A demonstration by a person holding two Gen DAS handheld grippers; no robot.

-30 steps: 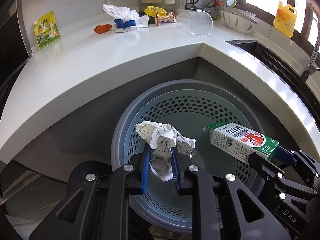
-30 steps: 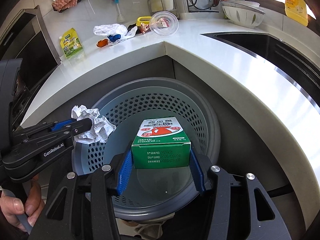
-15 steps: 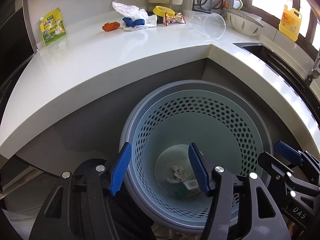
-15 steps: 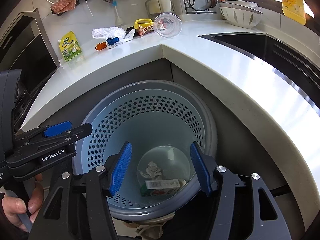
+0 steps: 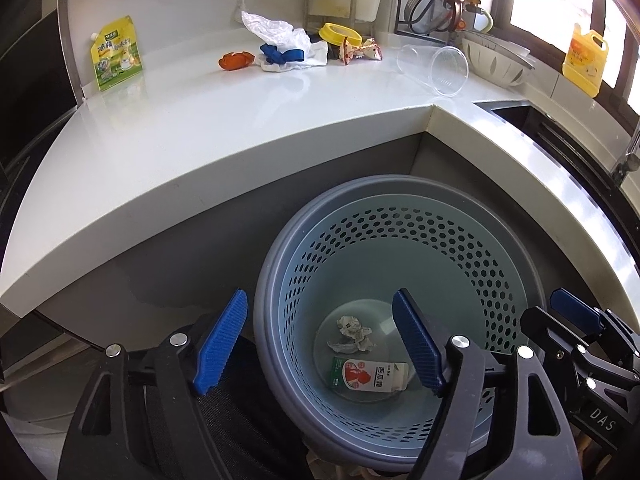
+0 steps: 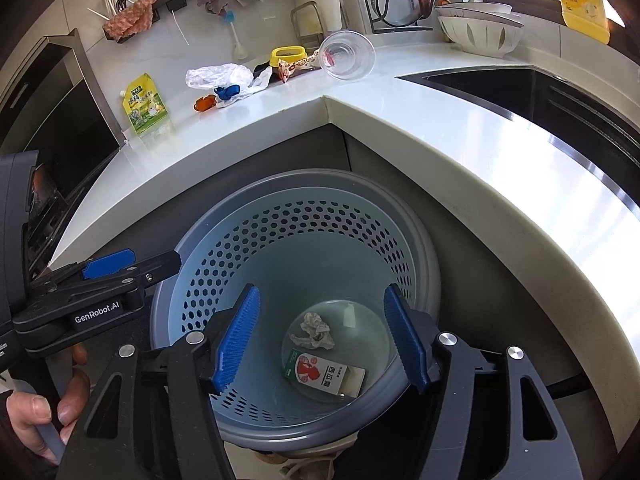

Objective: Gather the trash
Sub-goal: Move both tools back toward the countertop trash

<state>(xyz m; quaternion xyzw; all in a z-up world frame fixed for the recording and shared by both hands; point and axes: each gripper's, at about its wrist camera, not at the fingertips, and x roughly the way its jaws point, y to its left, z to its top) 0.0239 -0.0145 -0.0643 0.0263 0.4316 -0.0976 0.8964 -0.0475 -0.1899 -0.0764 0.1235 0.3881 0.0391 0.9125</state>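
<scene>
White kitchen desk (image 5: 248,128) carries more trash near its back wall, such as the clear cup (image 5: 436,70) and plastic bag (image 5: 276,36). Both claws, left claw (image 5: 320,344) and right claw (image 6: 320,340), hang wide open and empty above the bin (image 5: 400,208). Crumpled paper (image 5: 352,334) and carton (image 5: 370,376) lie at its bottom, probably so the claws are free for the next pieces.

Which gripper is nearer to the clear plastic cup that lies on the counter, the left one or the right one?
Cannot tell: both the left gripper and the right gripper hang open over the bin, well short of the clear plastic cup at the counter's back.
</scene>
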